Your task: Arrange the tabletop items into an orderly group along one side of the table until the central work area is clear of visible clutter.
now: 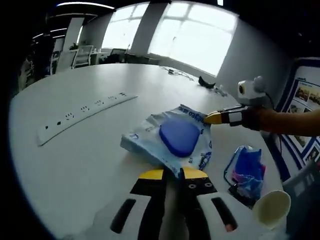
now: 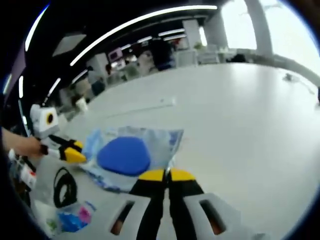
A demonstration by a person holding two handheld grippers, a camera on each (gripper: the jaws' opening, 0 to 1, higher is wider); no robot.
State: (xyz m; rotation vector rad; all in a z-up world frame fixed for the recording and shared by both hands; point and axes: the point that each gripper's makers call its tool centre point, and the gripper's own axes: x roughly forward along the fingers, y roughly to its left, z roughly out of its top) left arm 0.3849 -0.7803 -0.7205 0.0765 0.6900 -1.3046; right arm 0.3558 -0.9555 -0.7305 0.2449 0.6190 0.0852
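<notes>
Blue packet [image 1: 175,140] pinched at opposite edges, both hand-held grippers.

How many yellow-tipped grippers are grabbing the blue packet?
2. The left gripper pinches one edge of the packet; the right gripper pinches the opposite edge, its jaws shut too. Nothing else holds it.

Pale-blue printed packet [image 1: 172,142], dark-blue oval inside

Clear plastic pack [image 1: 172,145] with blue pad inside – flat on white table [image 1: 90,160]; paper cup [image 1: 271,208], blue pouch [image 1: 248,172] nearby
</notes>
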